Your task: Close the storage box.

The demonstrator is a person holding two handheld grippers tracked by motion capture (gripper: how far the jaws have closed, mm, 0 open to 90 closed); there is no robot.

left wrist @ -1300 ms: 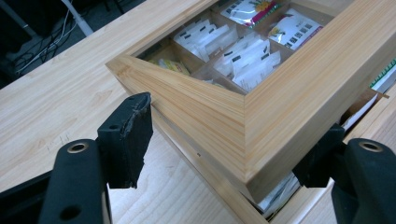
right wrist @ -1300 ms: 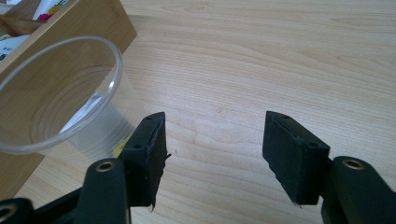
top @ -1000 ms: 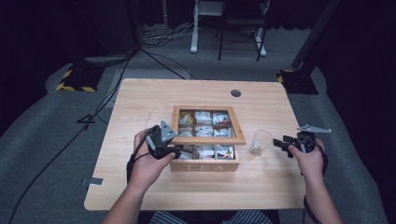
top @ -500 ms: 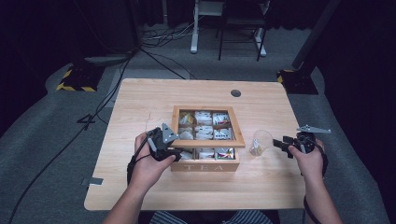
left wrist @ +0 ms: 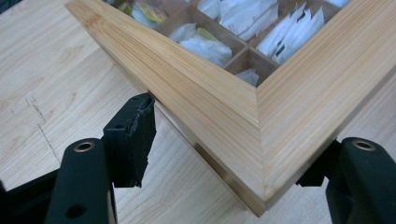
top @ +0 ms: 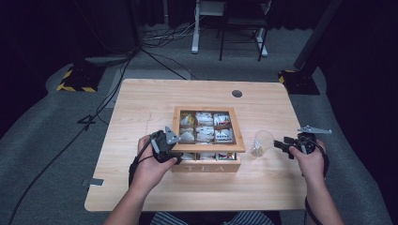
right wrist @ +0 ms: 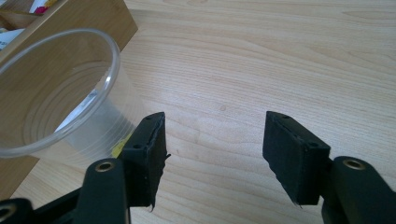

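Note:
A wooden tea box (top: 206, 161) marked TEA stands mid-table, with several tea bags (top: 205, 133) in its compartments. My left gripper (top: 171, 139) is at its near-left corner. In the left gripper view the framed top's corner (left wrist: 210, 107) lies between the jaws of my left gripper (left wrist: 229, 140). The jaws have just been closing, and both pads touch the frame's sides. A clear plastic cup (top: 263, 143) with a tea bag in it stands right of the box. My right gripper (top: 278, 144) stands open just right of it. The cup (right wrist: 56, 93) lies outside the left jaw of my right gripper (right wrist: 215, 135).
The pale wooden table (top: 141, 108) has a round cable hole (top: 237, 93) at the back. Cables (top: 94, 122) run over the grey floor at the left. A desk frame and a chair (top: 234, 23) stand behind the table.
The left gripper's jaws have narrowed around the box's near-left corner, and the hand has edged slightly toward the box. The right hand and the cup have not moved.

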